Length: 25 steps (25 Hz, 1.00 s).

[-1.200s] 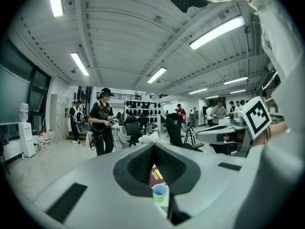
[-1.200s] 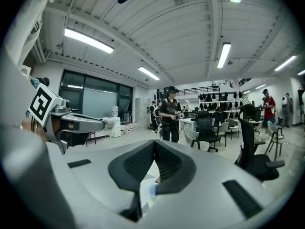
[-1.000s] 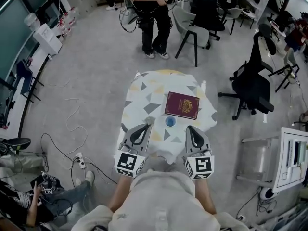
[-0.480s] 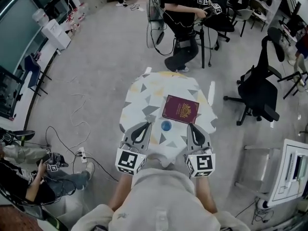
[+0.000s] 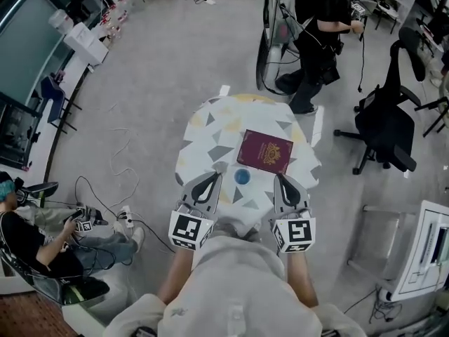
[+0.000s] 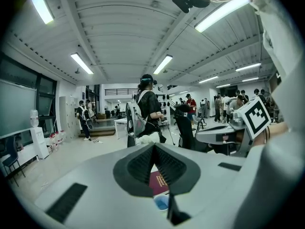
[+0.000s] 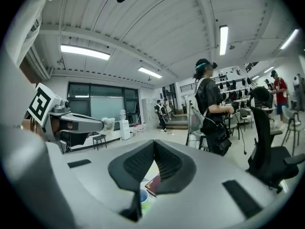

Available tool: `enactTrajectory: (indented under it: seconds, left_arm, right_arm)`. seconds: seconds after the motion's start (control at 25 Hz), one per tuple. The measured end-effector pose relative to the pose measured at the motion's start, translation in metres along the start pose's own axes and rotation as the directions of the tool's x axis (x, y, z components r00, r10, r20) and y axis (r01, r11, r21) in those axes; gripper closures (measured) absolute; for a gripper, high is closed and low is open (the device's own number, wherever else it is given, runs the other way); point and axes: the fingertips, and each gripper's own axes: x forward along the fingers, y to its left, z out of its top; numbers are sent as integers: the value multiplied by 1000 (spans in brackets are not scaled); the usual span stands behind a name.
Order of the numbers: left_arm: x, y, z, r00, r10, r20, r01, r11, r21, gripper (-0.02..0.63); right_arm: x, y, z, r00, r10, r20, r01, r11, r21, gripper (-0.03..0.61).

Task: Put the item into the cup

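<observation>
Both grippers hang level at the near edge of the table, and neither has anything in it. The left gripper [image 5: 215, 179] has its jaws pressed together on nothing, as its own view confirms, and the right gripper [image 5: 280, 179] matches it, tips meeting with nothing between.

Between them, just beyond the tips, sits the small blue cup [image 5: 243, 177], upright and open-mouthed. Touching or nearly touching its far right side lies the only other loose thing here, a maroon booklet [image 5: 265, 152], flat on the cloth with gold print on the cover. If that's the item, it looks far wider than the cup's mouth, so it could only go in on edge or by a corner.

I'd judge it light and fairly stiff-covered, smooth enough to slide. It lies flush, so the hold is a pinch on a lifted edge or corner. The cup looks light too, and a careless nudge could tip it.

The table [image 5: 210, 135] wears a pale cloth with grey and yellow triangles, soft enough to bunch. Around it is grey floor, cables [image 5: 112, 170] trailing on the left, an office chair [image 5: 386, 128] to the right, someone standing [image 5: 319, 20] at the far side and a seated person [image 5: 28, 241] near left
</observation>
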Motion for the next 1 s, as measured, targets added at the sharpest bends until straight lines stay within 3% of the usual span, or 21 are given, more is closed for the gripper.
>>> enactTrajectory:
  seconds: [0.52, 1.0]
  left_arm:
    - [36, -2, -9, 994, -111, 1, 111, 994, -2, 603]
    - [65, 25, -45, 967, -252, -36, 252, 968, -26, 603]
  right_arm:
    - [7, -15, -9, 996, -81, -31, 80, 997, -18, 571]
    - [35, -1, -34, 977, -181, -114, 177, 983, -45, 571]
